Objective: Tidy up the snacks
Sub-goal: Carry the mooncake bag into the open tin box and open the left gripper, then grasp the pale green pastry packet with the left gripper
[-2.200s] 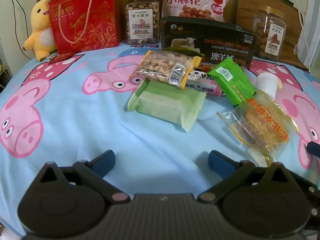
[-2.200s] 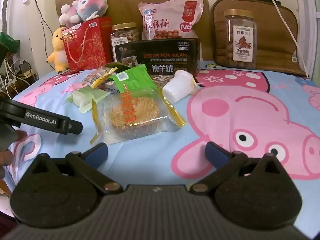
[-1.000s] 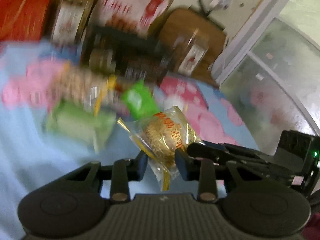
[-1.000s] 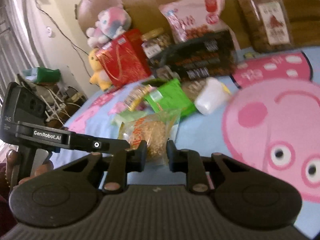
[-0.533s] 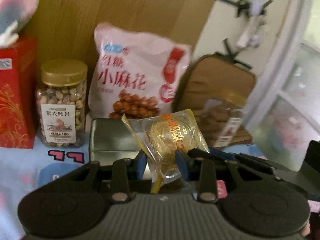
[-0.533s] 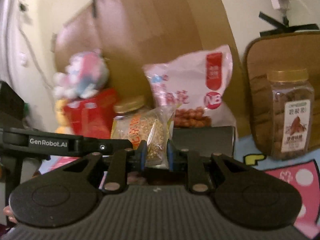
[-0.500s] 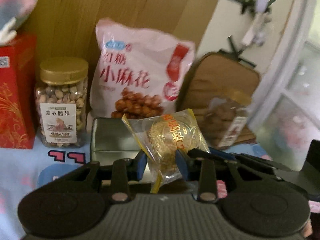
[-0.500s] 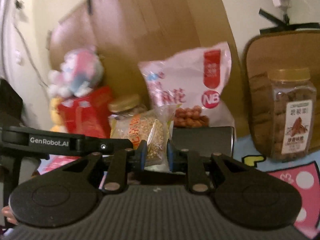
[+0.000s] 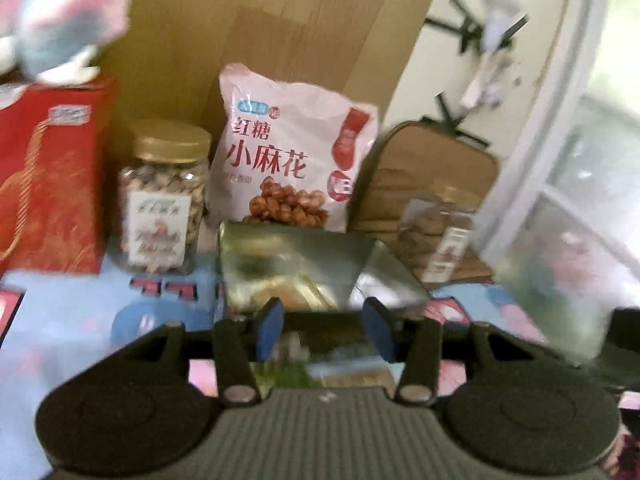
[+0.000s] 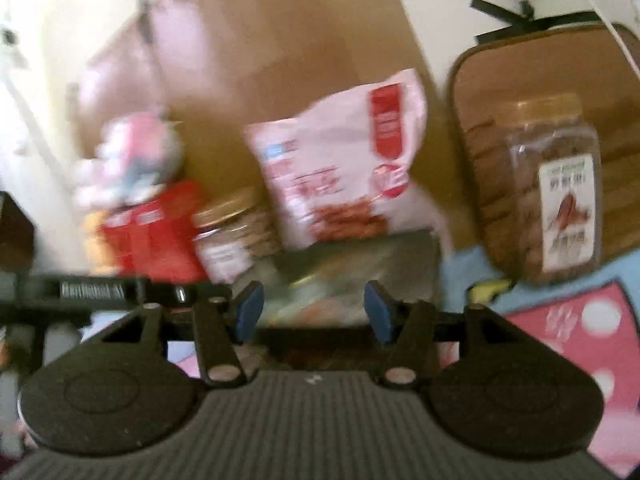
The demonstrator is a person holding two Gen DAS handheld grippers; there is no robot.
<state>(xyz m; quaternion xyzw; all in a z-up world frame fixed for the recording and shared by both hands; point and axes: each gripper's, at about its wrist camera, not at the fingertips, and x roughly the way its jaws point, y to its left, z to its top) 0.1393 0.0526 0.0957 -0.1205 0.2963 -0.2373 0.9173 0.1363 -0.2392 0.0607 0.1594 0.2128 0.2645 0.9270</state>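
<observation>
Both grippers hang open over the dark open box (image 9: 376, 268) at the back of the bed. My left gripper (image 9: 325, 330) is open and empty; a clear yellow-edged snack packet (image 9: 288, 284) lies blurred inside the box just beyond its fingers. My right gripper (image 10: 312, 312) is open and empty over the same box (image 10: 408, 264), with the blurred packet (image 10: 316, 296) below it. The left gripper's body (image 10: 100, 290) shows at the left of the right wrist view.
Behind the box stand a pink snack bag (image 9: 292, 152), a gold-lidded nut jar (image 9: 164, 196) and a red gift bag (image 9: 48, 172) with a plush toy (image 9: 60, 16) on top. A second jar (image 10: 556, 188) leans against a brown cushion (image 10: 532, 80) on the right.
Half a second ago both grippers were shut on the clear snack packet above the box. Now both have opened and the packet has dropped into the box.
</observation>
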